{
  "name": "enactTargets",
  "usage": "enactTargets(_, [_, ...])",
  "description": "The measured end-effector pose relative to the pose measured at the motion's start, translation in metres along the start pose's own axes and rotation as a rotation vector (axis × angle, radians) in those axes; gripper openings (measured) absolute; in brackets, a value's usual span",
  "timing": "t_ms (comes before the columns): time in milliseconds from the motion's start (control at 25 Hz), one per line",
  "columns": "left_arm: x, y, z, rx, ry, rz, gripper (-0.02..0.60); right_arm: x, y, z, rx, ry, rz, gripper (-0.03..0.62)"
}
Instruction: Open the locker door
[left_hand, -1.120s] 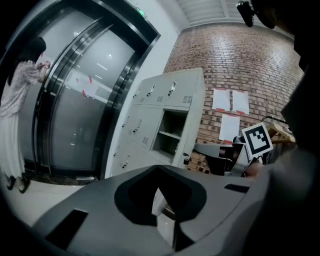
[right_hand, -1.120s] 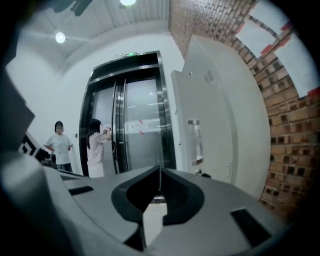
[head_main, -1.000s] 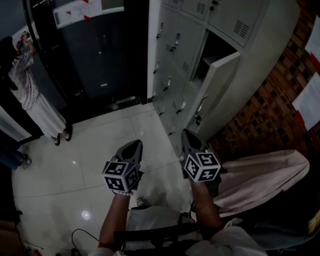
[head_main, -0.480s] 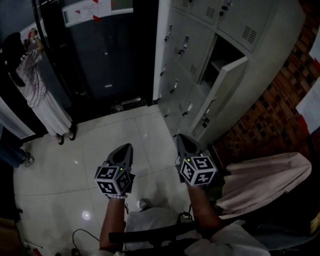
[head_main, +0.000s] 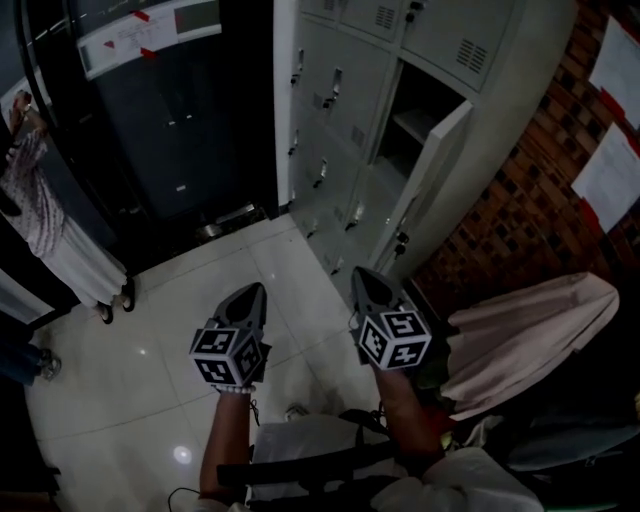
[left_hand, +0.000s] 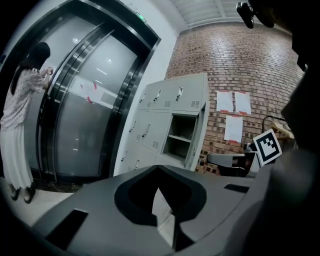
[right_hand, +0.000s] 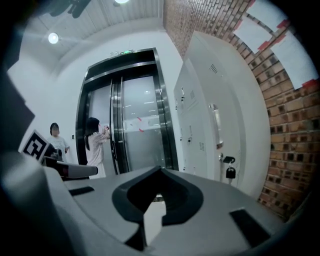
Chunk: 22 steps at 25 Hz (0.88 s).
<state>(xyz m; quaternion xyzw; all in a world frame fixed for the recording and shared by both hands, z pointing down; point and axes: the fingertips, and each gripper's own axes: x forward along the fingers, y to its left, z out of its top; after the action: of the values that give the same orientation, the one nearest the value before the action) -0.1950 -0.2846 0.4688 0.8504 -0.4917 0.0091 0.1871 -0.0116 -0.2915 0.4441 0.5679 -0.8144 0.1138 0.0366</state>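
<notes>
Standing back from the bank of grey lockers (head_main: 340, 100), I hold both tools low over the tiled floor (head_main: 150, 330). The left gripper (head_main: 250, 298) and the right gripper (head_main: 366, 284) each have their jaws brought together on nothing. The locker door (head_main: 432, 175) lies ahead and to the right, already swung out from its dark compartment (head_main: 420, 105). The right gripper view shows its long handle (right_hand: 215, 124) with a padlock (right_hand: 230, 173) hanging below. I judge the door a light, stiff sheet-metal panel, free on its hinges and slippery across its painted face. The best purchase would be the handle or the free vertical edge, with the jaws parted first.
</notes>
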Motion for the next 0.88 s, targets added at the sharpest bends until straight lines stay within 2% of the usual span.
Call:
enactTargets(160, [0.021,-0.006,0.006,0.013,0.007,-0.071,-0.006,0.003,-0.008,0.002,0.006,0.002,-0.044,0.0])
enactTargets(400, [0.039,-0.015,0.013,0.034,0.025,-0.127,-0.006,0.007,-0.016,-0.002,0.019,0.011,-0.089,0.0])
enactTargets(680, [0.051,-0.02,0.008,0.031,0.035,-0.165,-0.006,0.009,-0.021,-0.002,0.021,-0.002,-0.11,0.0])
enactTargets(880, [0.055,-0.022,0.009,0.043,0.044,-0.164,-0.006,0.009,-0.027,0.0,0.026,-0.008,-0.117,0.0])
